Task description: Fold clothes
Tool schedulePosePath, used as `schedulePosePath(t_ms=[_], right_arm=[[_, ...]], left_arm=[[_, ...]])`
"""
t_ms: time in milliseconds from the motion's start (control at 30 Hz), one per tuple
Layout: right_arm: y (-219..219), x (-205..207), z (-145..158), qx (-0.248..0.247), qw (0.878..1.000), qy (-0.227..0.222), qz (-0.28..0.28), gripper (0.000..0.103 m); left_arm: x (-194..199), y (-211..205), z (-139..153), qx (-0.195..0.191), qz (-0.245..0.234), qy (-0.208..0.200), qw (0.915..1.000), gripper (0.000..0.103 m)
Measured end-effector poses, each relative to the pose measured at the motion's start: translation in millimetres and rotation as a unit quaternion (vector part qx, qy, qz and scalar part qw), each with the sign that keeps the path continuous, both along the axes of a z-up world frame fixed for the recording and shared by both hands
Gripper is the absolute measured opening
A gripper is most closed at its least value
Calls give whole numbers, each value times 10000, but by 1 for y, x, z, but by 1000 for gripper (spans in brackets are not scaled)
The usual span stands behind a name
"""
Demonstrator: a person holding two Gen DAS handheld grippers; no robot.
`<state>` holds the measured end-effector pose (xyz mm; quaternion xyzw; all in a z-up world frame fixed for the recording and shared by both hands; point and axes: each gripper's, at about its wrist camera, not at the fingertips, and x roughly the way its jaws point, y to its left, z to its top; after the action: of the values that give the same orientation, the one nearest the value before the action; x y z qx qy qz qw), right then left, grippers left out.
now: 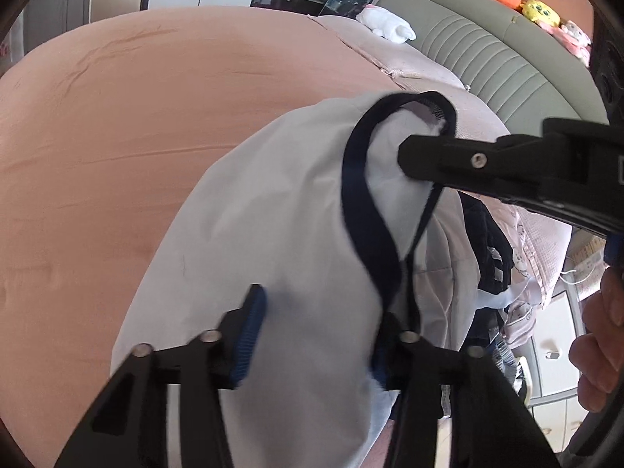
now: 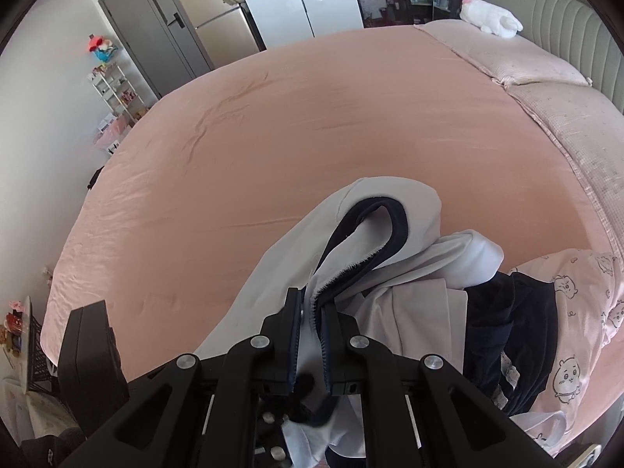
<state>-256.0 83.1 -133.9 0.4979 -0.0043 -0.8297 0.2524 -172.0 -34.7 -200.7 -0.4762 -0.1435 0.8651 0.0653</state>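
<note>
In the left wrist view, the pink bed [image 1: 163,124] fills the space left of and beyond the left gripper [image 1: 312,335]. Its fingers [image 1: 249,335] stand partly apart with the white garment [image 1: 280,234] bunched between them; whether the blue pads actually press the cloth cannot be told. The garment's navy trim [image 1: 366,210] loops up from the right finger toward the right gripper [image 1: 405,156], which reaches in from the right edge, closed on the cloth near the collar. A hand [image 1: 600,335] shows at the far right, and a white plush toy [image 1: 390,25] lies far beyond the fingers by the grey headboard [image 1: 499,62].

In the right wrist view, the right gripper's fingers [image 2: 294,335] sit narrow, pinching a fold of the white garment and its navy trim. The rest of the garment spills ahead of and right of the fingers onto the bed. Right of that lie a dark garment [image 2: 507,335] and a pink printed cloth [image 2: 581,331].
</note>
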Motion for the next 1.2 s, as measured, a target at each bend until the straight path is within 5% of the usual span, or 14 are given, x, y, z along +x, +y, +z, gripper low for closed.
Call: schedulePosePath(t_ms=[300, 433, 667, 733, 767, 800, 1200], right_arm=[[7, -12, -12, -169, 9993, -262, -229, 10], [6, -20, -23, -214, 9980, -423, -412, 40], [-1, -40, -40, -373, 9950, -647, -668, 41], [-6, -43, -42, -379, 9946, -639, -723, 35], [-6, -44, -43, -394, 9944, -637, -745, 27], [-6, -45, -43, -415, 9941, -634, -781, 7], [-17, -26, -20, -216, 9973, -185, -677, 2]], left_arm=[[7, -1, 18, -181, -258, 336, 9989, 23], [4, -5, 14, 8, -163, 268, 9995, 23], [5, 0, 21, 40, -165, 282, 9995, 21], [6, -3, 21, 53, -165, 284, 9994, 20], [6, -2, 21, 42, -163, 291, 9994, 19], [6, -2, 21, 33, -163, 298, 9994, 18], [20, 7, 40, -268, -208, 884, 9955, 9]])
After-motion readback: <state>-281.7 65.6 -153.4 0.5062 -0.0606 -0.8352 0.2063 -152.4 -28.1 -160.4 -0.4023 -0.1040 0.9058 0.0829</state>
